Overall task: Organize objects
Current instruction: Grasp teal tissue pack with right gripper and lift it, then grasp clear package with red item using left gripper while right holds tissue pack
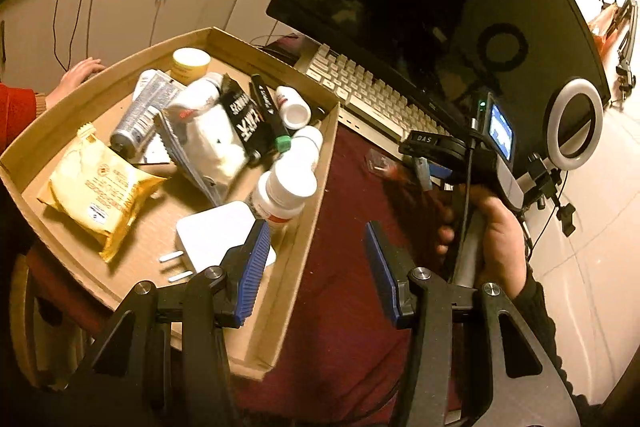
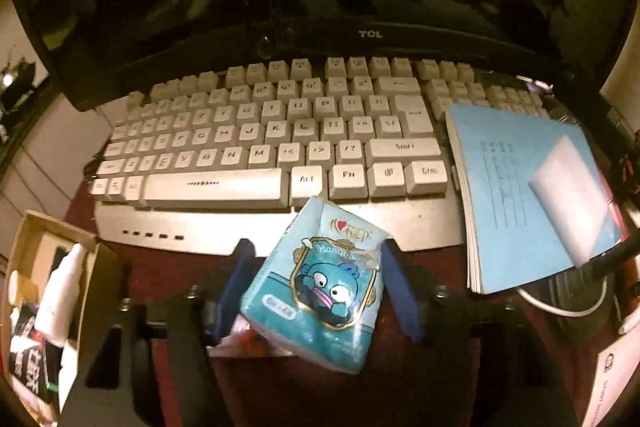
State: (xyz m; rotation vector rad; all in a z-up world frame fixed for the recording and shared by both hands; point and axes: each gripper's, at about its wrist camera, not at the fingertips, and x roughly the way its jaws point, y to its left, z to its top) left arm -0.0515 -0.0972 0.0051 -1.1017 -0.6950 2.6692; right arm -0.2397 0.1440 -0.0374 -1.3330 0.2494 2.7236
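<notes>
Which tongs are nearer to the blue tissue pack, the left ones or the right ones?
Right. The tissue pack sits between the open right tongs. The left tongs hang empty at the edge of the cardboard box, away from the pack.

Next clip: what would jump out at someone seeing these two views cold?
First, the teal cartoon tissue pack tilted between the fingers of the right tool, just in front of the white keyboard. Next, the cardboard tray crammed with white bottles, a yellow snack bag and a white charger, ahead and to the left of the empty left tool.
</notes>
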